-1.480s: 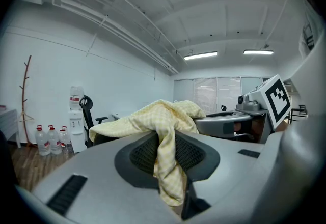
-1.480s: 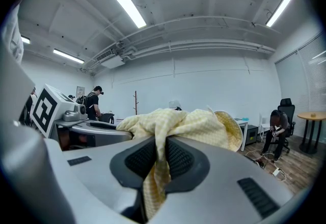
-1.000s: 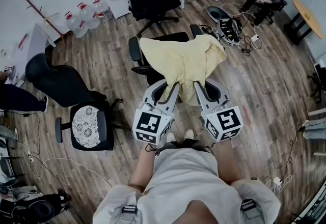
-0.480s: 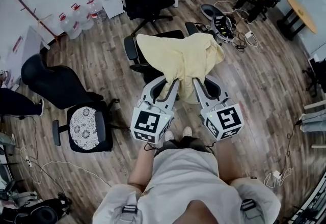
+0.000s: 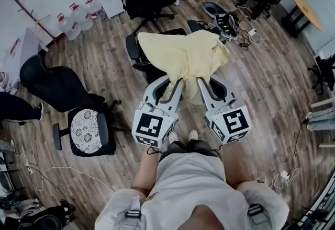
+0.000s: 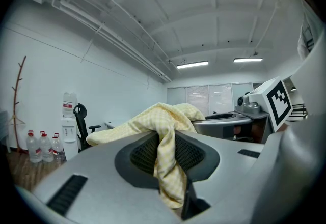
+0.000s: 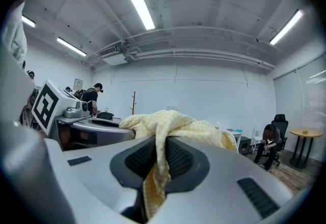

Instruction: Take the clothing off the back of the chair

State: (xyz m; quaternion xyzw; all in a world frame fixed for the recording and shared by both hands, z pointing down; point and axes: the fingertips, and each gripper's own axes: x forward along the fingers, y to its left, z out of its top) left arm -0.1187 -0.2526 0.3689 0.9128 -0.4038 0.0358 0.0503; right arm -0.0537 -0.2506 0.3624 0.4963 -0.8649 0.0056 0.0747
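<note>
At the left of the head view, a black office chair with a white patterned seat cushion (image 5: 89,129) stands well apart from the work and need not matter.

Left of centre, the left claw (image 5: 177,85) is clamped on a bunched fold of the pale yellow checked cloth garment (image 5: 183,56). In the left gripper view (image 6: 170,159) the fabric is pinched between the ribbed black pads (image 6: 142,154), with a short tail hanging below them.

The garment lies in the upper middle of the head view, draped over the back of a black swivel chair (image 5: 131,48). It hides the backrest, and its near edge is gathered into two pulled-up peaks toward the person.

Just right of centre, the right claw (image 5: 201,83) grips the second peak. In the right gripper view (image 7: 155,164) its jaws are nearly together on a thin twist of the same cloth (image 7: 173,121).

The step in hand looks like the lift-off. To do it well:
- Raise both claws together and at the same rate, so the cloth comes up as one sheet instead of sliding to one side.
- Go high enough for the far hem to clear the top of the backrest before drawing the garment back.
- Keep both grips firm, since each holds only a narrow fold.
- Pull gently: the chair probably rolls, and its armrests could catch trailing fabric.
</note>
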